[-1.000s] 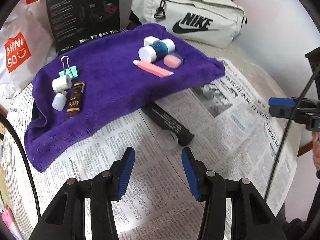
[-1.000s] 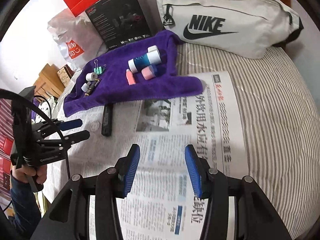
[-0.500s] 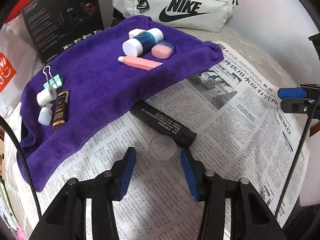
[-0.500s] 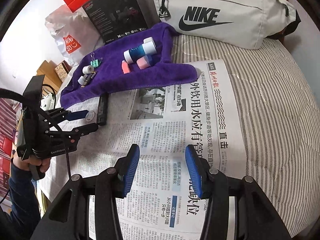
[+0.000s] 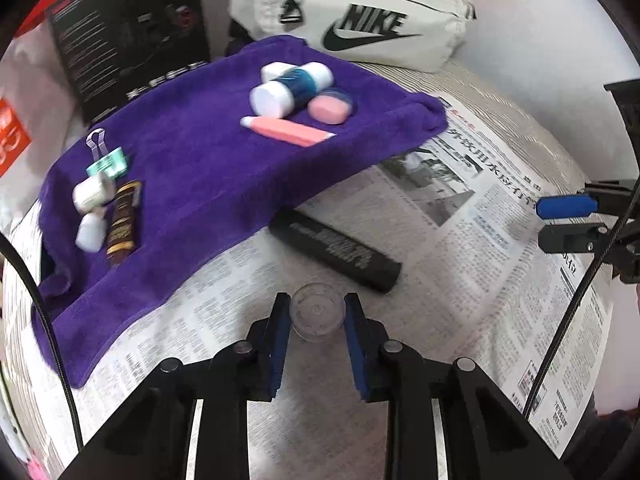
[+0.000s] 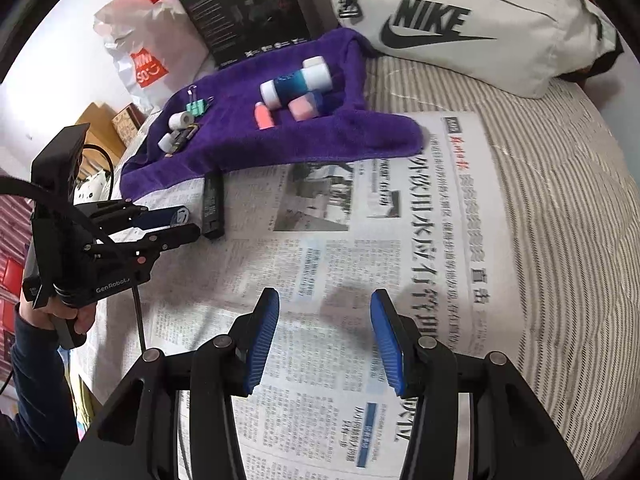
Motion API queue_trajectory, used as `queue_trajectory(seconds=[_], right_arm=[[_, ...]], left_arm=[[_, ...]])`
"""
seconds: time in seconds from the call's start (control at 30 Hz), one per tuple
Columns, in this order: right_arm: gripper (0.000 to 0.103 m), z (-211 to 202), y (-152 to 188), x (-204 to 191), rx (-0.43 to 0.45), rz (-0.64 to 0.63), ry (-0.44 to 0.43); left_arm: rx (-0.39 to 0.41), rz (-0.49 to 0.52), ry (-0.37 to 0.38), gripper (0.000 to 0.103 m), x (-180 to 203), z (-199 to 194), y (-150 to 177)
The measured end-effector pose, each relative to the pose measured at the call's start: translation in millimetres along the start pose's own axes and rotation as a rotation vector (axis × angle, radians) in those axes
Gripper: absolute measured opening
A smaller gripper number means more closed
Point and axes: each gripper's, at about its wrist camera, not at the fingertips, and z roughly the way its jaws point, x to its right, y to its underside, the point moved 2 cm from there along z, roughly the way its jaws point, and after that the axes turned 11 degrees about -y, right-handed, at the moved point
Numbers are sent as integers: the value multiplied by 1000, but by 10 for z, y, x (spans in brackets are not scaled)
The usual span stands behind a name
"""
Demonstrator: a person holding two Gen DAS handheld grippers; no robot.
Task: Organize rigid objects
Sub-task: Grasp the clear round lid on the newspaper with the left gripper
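Note:
My left gripper [image 5: 318, 307] is shut on a small clear round jar [image 5: 316, 316] that stands on the newspaper [image 5: 460, 240]; both blue pads press its sides. Just beyond it lies a black tube [image 5: 336, 246]. On the purple towel [image 5: 208, 152] lie a blue-and-white bottle [image 5: 290, 88], a pink tube [image 5: 286, 130], a pink block [image 5: 328, 110], a green binder clip [image 5: 106, 162], small white bottles [image 5: 92, 192] and a brown tube [image 5: 122, 224]. My right gripper [image 6: 325, 300] hovers open over the newspaper with nothing between its fingers.
A white Nike bag [image 5: 360, 28] and a black box [image 5: 128, 32] stand behind the towel, with a white Miniso bag [image 6: 148, 68] at the left. A striped cover [image 6: 560, 200] lies to the right of the newspaper. A hand [image 6: 60, 312] holds the left gripper.
The left gripper moved forward until the clear jar sat between its fingers, then its jaws closed on the jar. The right gripper stayed open and hardly moved.

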Motion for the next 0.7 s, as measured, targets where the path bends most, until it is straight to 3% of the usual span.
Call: queue_trajectory(seconds=[0.37,0.6,0.7], right_arm=[[47,465,-295,-503,-19,-122,-71],[46,790,-529,-707,-26,-171,-81],[39,930,-596,-776,-47,-197,-69]], left_arm=[[-26,-116,-91,26,-583,-108,278],[-39,-164,-85,26,-774,-91,411],[-28,-185,-69,26,-818,-94,428]])
